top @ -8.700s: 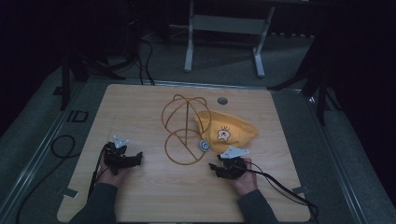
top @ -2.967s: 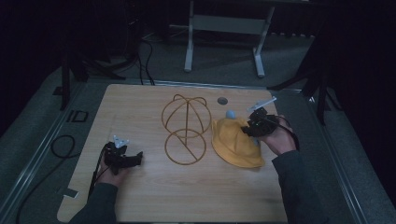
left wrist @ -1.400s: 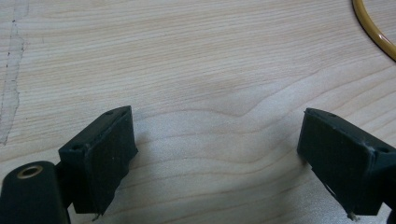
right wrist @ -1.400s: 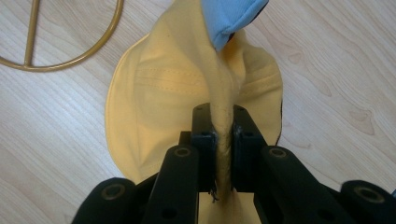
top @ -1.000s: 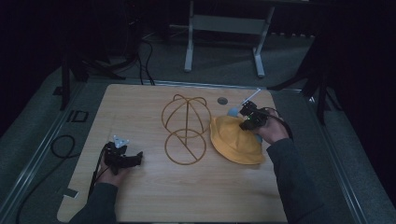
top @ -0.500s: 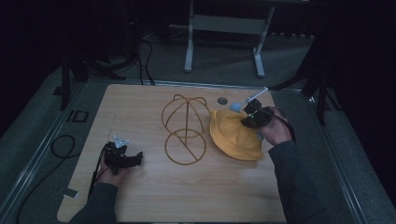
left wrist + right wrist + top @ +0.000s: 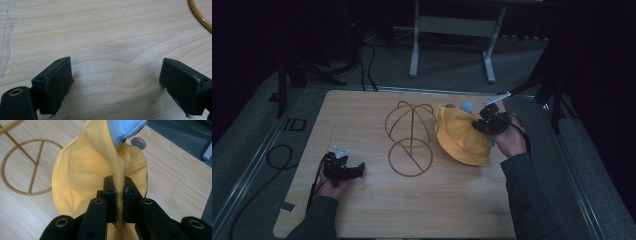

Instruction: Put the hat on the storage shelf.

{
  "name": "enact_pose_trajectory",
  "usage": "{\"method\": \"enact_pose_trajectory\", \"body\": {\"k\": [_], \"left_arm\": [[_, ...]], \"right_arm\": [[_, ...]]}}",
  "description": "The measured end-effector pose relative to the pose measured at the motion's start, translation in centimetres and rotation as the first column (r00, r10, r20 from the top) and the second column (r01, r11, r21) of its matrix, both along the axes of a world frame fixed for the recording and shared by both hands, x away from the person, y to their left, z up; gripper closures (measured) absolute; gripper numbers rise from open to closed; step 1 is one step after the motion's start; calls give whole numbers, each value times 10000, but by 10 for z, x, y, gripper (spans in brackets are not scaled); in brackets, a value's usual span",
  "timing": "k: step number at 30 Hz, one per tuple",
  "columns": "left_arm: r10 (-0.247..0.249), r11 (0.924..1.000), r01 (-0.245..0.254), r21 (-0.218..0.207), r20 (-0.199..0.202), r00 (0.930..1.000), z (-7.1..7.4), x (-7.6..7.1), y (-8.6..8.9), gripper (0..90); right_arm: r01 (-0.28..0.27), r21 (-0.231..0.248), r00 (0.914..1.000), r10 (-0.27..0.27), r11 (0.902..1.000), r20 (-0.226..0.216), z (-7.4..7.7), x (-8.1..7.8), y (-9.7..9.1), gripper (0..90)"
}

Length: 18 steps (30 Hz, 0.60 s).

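Note:
A yellow hat (image 7: 459,136) with a light blue brim (image 7: 467,106) is lifted and tilted toward a gold wire hat stand (image 7: 410,137) at the table's middle. My right gripper (image 7: 484,121) is shut on the hat's edge; in the right gripper view the jaws pinch a fold of yellow fabric (image 7: 119,187), with the blue brim (image 7: 122,128) above. The stand's round base (image 7: 27,166) lies to the left there. My left gripper (image 7: 354,171) rests open on the wood near the front left, with nothing between its fingers (image 7: 53,85). A bit of the stand's ring (image 7: 200,15) shows at the top right.
The wooden table (image 7: 362,210) has bare room in front and at the left. A small grey round plug (image 7: 138,143) sits in the table top behind the hat. Cables (image 7: 277,155) trail off the left edge. A metal frame (image 7: 452,30) stands on the floor beyond the table.
My right gripper took hold of the hat at the right side, raised it and carried it left toward the wire stand, tipping it. The left gripper has stayed put.

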<state>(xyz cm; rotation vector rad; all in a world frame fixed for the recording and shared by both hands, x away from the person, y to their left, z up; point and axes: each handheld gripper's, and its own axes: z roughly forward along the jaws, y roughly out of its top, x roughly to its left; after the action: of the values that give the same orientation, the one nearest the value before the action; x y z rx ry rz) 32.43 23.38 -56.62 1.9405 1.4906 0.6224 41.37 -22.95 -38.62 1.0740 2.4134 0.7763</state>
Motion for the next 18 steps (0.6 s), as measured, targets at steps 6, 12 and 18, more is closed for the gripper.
{"method": "enact_pose_trajectory", "body": {"k": [6,12,18], "left_arm": [[1,10000,-1,-2,-1,10000,0,0,0,115],[-9,10000,9,9,-3,10000,0,0,0,115],[-10,10000,10,8,-4,10000,0,0,0,115]], "right_arm": [[66,348,9995,-76,9994,291,4,-4,-5,838],[63,648,9990,-92,9979,441,6,-8,-7,838],[37,946,9983,-92,9955,575,7,-12,-10,838]]}}
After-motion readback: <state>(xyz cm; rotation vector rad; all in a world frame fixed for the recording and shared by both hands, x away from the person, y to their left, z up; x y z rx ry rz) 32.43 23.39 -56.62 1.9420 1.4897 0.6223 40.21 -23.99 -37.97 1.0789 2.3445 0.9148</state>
